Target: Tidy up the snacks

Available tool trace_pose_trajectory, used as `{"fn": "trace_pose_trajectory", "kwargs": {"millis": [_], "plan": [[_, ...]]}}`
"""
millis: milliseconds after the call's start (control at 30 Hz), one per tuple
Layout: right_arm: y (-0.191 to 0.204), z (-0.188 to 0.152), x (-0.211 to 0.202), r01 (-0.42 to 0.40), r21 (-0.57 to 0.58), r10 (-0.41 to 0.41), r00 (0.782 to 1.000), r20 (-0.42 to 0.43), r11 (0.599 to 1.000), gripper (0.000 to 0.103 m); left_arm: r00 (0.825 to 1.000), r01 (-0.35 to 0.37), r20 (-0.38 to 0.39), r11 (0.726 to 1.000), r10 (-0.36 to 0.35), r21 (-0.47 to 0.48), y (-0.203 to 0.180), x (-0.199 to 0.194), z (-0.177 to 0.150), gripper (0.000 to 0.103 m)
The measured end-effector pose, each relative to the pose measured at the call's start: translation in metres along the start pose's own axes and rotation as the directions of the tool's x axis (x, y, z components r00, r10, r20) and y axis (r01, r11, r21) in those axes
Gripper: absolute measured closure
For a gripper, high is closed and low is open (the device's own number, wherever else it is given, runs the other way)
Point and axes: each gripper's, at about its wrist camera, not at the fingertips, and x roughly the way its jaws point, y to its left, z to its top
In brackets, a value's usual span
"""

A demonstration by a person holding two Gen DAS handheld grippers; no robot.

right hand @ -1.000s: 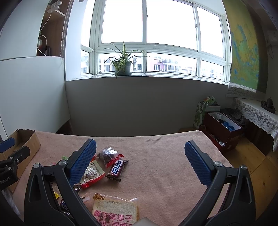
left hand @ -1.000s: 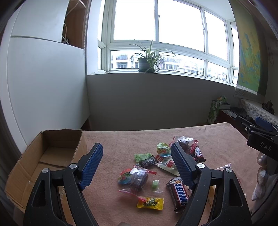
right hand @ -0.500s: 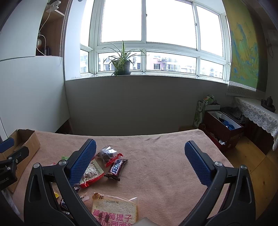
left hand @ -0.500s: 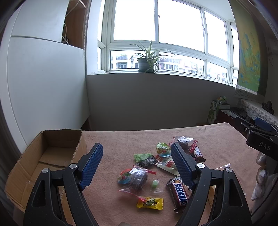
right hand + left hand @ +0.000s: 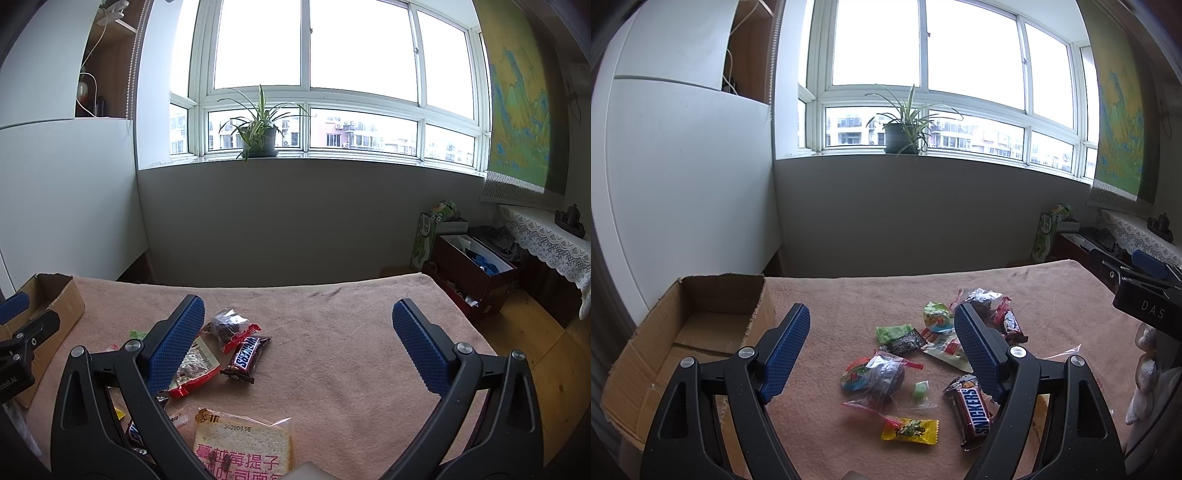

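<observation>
both claws, left gripper [image 5: 882, 347] and right gripper [image 5: 295, 339], gape empty; only the right view shows the bread pack [image 5: 243, 443].

I see a loose scatter of wrapped snacks flat on the table: a Snickers bar [image 5: 971, 408] nearest me, a yellow candy packet [image 5: 910, 430] just left of it, a small green sweet [image 5: 919, 389] between them. An open cardboard box [image 5: 683, 343] sits upright at the left edge, well apart from the pile.
</observation>
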Motion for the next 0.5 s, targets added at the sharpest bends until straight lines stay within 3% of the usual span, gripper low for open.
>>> {"fn": "trace_pose_trajectory", "kwargs": {"millis": [500], "plan": [[0.0004,-0.0024,0.0007,0.0,-0.003,0.0,1.0,-0.011,1.0,0.0,1.0,0.002,-0.002,1.0,-0.002,0.002,0.0009,-0.0008,-0.0002,0.022]]}}
